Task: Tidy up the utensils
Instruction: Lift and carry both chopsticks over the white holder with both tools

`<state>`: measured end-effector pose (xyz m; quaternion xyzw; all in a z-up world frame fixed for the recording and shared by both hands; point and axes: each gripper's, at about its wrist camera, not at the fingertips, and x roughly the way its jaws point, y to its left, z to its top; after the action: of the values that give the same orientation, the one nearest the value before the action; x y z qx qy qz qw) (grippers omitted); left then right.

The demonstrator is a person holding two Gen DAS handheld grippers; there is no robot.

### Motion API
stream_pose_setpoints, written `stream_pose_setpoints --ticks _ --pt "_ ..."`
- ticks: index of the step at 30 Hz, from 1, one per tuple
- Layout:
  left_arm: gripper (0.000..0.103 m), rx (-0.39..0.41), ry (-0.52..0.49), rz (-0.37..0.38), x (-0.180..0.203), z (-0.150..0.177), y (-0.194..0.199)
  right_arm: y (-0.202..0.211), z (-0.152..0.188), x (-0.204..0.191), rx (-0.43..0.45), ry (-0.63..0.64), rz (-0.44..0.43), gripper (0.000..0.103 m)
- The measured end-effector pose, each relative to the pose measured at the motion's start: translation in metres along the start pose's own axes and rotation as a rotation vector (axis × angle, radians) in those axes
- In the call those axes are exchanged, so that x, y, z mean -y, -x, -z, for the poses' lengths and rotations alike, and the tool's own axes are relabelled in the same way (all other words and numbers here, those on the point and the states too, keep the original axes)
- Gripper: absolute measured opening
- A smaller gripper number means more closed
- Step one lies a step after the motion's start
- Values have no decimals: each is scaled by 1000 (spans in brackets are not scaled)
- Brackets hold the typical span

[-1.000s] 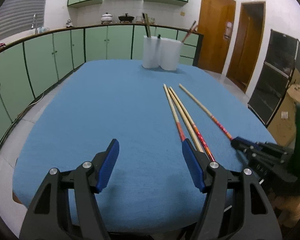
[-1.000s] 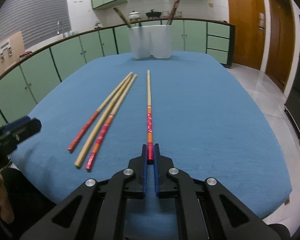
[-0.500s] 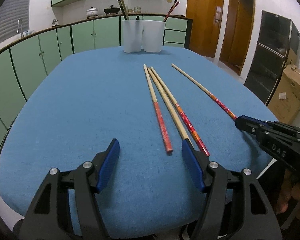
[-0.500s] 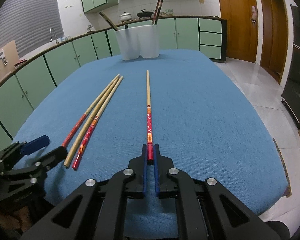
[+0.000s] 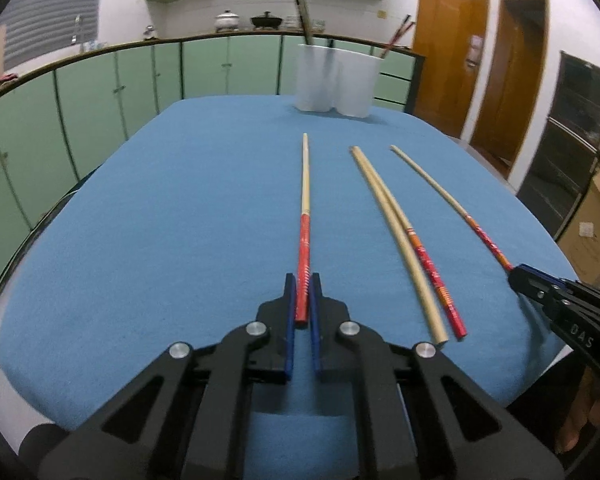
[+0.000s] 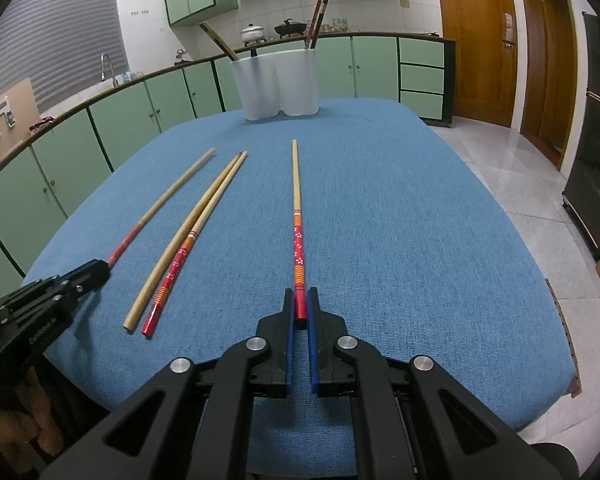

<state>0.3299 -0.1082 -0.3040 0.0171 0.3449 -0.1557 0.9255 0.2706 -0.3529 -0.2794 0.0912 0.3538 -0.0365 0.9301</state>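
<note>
Here both tongs are pinching a chopstick by its red end, the left tongs (image 5: 303, 300) gripping one chopstick (image 5: 305, 216) and the right tongs (image 6: 299, 310) another (image 6: 296, 216), each pointing straight ahead toward the white holder (image 6: 278, 82) at the worktop (image 6: 400, 208) far edge, likely for easy dropping in.

Holder (image 5: 336, 80) blurred, perhaps holding chopsticks
</note>
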Motion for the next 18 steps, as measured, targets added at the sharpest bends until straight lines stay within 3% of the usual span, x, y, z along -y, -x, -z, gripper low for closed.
stream_pose_setpoints --ticks 6,8,10,12,14,15,16,18 --pt "7 -8 2 -9 3 4 4 2 2 -5 -3 22 -5 8" --pt "11 -12 1 0 3 3 3 3 3 -7 -3 33 -6 8" --pt "22 -13 5 11 4 1 1 4 5 -7 -2 42 -3 8" --pt "23 -10 -4 15 6 1 0 4 6 -7 -3 43 -1 8" --pt "23 -8 -12 17 6 1 -1 4 5 -8 -3 51 1 7" --pt "19 -9 -10 23 5 1 -1 4 5 -8 -3 52 -1 6" --pt "8 -14 -8 31 5 0 -1 4 4 -8 -3 51 -3 6" --pt "6 -19 -4 39 3 -1 -1 6 2 -8 2 46 -8 6"
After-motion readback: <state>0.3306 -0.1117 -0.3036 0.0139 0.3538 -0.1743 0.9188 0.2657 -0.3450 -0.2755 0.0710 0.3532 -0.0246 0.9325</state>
